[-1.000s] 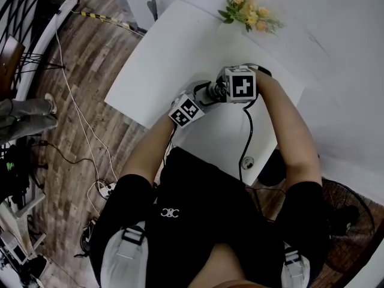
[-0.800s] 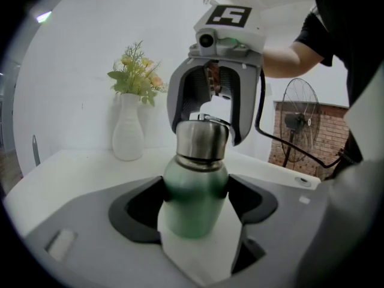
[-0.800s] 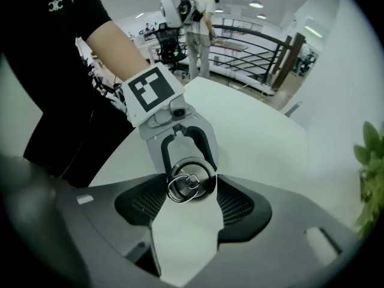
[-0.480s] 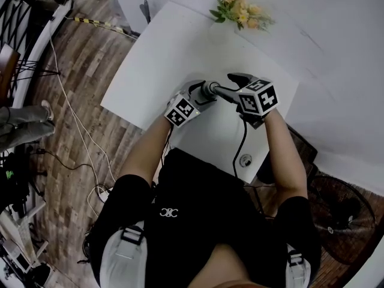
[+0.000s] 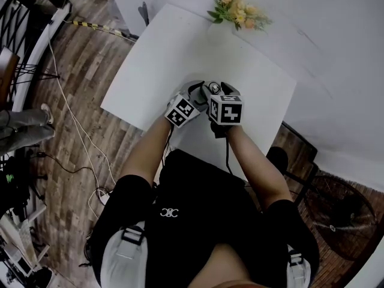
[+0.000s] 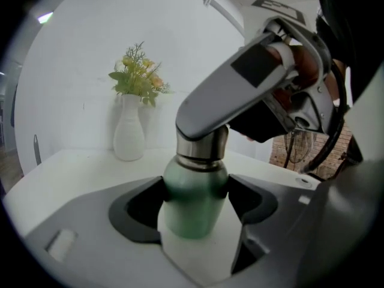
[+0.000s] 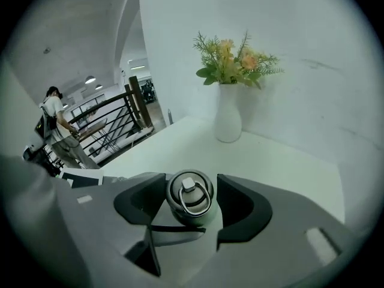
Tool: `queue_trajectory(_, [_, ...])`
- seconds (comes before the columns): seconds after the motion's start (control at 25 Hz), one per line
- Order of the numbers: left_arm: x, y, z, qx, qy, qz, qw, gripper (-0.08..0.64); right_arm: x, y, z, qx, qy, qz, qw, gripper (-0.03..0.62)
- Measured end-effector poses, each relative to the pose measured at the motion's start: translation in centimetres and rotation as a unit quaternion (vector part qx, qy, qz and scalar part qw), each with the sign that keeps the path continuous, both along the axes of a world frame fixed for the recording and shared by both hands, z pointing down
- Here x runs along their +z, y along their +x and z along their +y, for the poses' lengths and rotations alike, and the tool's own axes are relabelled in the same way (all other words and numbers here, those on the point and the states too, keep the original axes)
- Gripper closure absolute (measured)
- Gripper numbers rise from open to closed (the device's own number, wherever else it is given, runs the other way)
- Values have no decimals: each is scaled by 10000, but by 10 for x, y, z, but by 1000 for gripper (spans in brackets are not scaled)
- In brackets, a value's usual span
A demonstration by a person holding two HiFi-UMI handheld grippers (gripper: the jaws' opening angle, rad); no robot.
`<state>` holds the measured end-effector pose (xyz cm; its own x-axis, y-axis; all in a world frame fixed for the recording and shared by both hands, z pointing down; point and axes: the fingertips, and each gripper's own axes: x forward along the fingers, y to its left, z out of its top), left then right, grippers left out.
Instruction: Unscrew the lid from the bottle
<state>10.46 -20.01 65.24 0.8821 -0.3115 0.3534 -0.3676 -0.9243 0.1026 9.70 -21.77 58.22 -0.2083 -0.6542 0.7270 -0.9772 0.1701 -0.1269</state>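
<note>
No words, numbers or brand names being made out anywhere.
- Black-and-white square code patterns being displayed on cube of left gripper and on cube of right gripper; blocks only, no letters.
- Corner of such pattern being caught at left of right gripper view.
- Small white emblem, two interlocked curved shapes, being shown on person's black top; not being read as letters with certainty.
- Pale patch beside left jaws and pale patch beside right jaws: no print being made out.

Right gripper view hides bottle body; left, the lid top.
</note>
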Motion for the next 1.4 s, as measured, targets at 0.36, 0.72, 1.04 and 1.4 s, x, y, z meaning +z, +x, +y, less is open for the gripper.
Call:
queue_trajectory(0.36, [-1,-1,1,14,-7,28,10000,169,2,-5,0,-498,-34,42,9987,334])
queue_trajectory(0.72, [-2,-1,1,66,10,50,10000,169,6,-25,10,-3605,-349,1103,9256,334])
queue_trajectory(1.04, [-2,0,0,149,28,12,9999,169,9,-28,18,-5556,-626,1233,8199,334])
queue_trajectory(1.4, [-1,-1,4,205,-15,-26,9998,169,1,-32,23,-5890,-493,1097,7991,334])
